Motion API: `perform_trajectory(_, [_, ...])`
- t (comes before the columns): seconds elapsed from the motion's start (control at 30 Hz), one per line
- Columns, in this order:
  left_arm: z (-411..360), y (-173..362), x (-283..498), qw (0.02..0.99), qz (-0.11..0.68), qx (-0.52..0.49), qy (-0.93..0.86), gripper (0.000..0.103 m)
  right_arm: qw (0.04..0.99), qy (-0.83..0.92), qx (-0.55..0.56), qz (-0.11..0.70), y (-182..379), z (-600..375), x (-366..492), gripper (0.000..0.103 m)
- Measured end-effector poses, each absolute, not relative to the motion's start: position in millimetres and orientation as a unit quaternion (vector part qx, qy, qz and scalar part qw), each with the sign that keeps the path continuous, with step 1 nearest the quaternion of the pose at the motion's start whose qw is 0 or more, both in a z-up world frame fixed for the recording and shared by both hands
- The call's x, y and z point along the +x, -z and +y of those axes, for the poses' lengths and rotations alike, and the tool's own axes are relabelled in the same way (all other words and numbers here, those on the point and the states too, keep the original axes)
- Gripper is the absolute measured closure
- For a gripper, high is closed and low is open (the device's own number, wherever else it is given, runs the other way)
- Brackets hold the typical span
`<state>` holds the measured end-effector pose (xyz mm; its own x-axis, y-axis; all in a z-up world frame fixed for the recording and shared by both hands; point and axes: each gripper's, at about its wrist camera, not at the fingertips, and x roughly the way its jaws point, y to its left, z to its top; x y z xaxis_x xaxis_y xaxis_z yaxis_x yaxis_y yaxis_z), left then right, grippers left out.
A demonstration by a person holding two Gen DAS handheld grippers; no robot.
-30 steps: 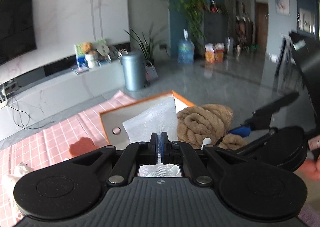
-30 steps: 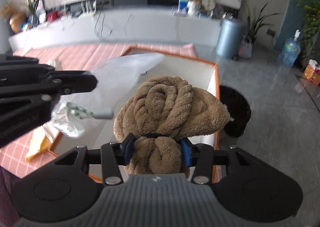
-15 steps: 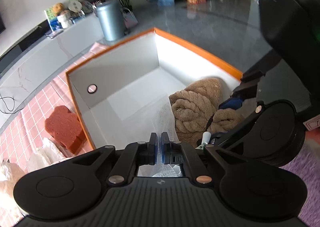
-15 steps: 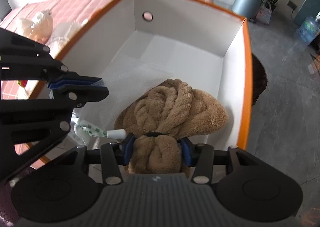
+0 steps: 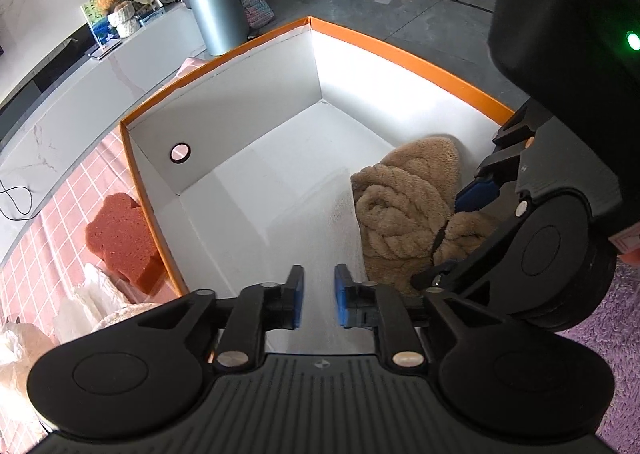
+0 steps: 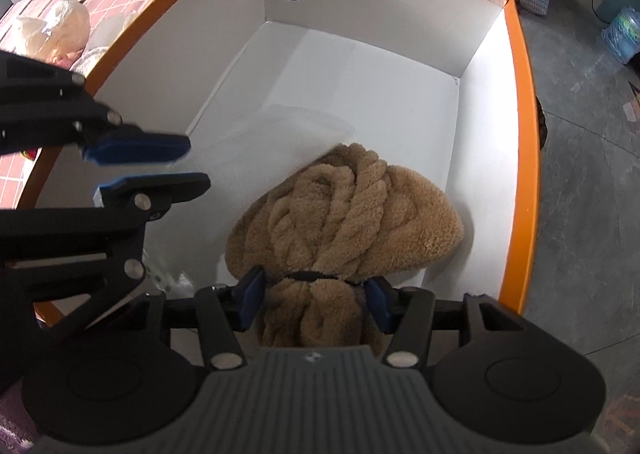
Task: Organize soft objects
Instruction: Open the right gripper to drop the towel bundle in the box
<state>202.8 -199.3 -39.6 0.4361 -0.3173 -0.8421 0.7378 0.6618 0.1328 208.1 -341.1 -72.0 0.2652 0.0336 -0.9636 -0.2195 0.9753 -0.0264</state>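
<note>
Brown knotted towel [image 6: 344,209] lying inside the white box [image 6: 516,65], against its right wall, beside a white mesh bag [image 6: 276,141]. Being pinched at its tied end by the right gripper [image 6: 314,304]. Left gripper [image 5: 317,296] hovering over the bag, fingers parted, gripping nothing; red sponge [image 5: 120,234] sitting outside on the pink checked cloth [image 5: 60,205].

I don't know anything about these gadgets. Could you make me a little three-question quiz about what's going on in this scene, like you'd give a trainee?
1. True or false: the right gripper is shut on the brown twisted plush towel bundle.
2. Where is the sheer white mesh bag? A) on the pink checked tablecloth B) inside the orange-rimmed white box C) between the left gripper's fingers
3. Fill in: the left gripper is ____ (open/shut).

Key: 1 true; 2 B, it lies on the box floor beside the bundle; 3 open, with a clear gap between the blue-padded fingers.
</note>
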Motion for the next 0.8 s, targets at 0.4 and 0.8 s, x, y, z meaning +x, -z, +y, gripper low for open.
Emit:
perform_trajectory(0.4, [-193,27,198,0.835,0.389,0.249,0.298,0.035,0.794,-0.091,-0.115,0.59,55,-317,204,0.029])
perform_trajectory(0.8, [-177,-1,185,0.87,0.346,0.206,0.286,0.028,0.828,-0.062,-0.125,0.543,21,-325,187,0.015])
